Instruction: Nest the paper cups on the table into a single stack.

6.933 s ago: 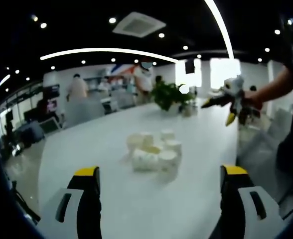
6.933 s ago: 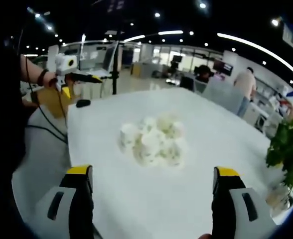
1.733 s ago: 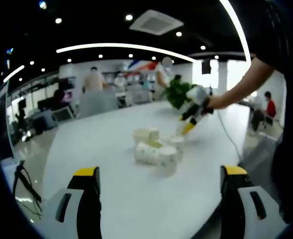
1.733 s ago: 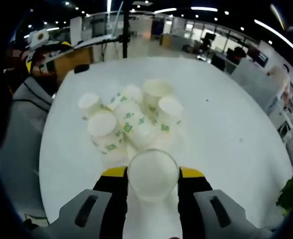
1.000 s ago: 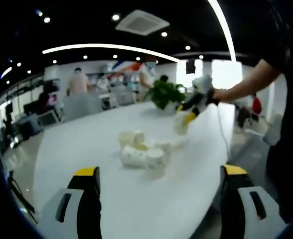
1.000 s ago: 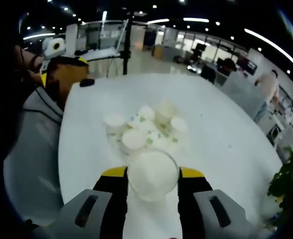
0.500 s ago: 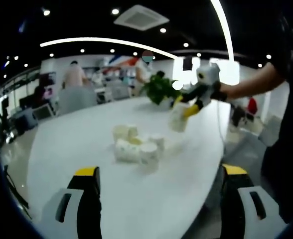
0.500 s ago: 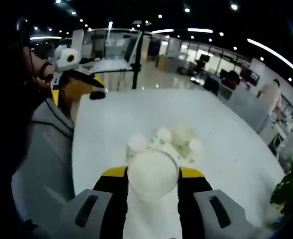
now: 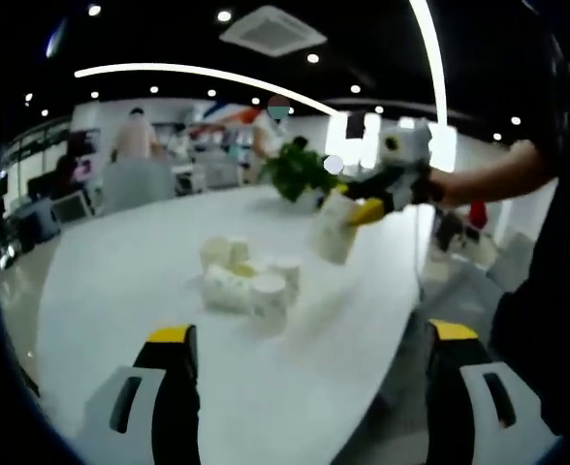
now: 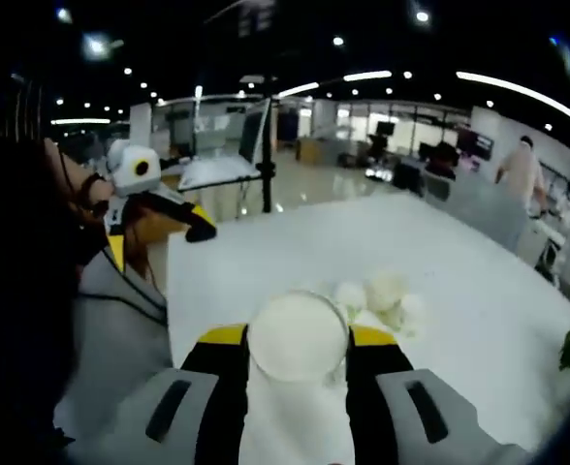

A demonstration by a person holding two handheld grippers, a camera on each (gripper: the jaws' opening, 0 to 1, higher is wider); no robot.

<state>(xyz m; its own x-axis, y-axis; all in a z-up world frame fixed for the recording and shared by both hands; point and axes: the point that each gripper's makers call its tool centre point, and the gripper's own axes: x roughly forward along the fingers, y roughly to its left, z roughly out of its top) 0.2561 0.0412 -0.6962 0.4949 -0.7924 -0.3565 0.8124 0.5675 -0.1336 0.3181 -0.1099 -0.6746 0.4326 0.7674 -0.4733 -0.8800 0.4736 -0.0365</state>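
Several white paper cups with green print sit bunched on the white table, some upright, one on its side. In the left gripper view my left gripper is open and holds nothing, well short of the bunch. My right gripper comes in from the right, shut on one paper cup held tilted in the air above the table's right side. In the right gripper view that held cup sits between the jaws of my right gripper, its open mouth facing the camera. The other cups lie beyond it. The left gripper hangs at the left.
A green potted plant stands at the far end of the table. People and office chairs are in the background. The table's edge runs close to the left of the held cup, with floor beyond it.
My right gripper closed on one cup at the bunch, lifted it and carried it away toward the table's side. The left gripper stayed open and drifted a little.
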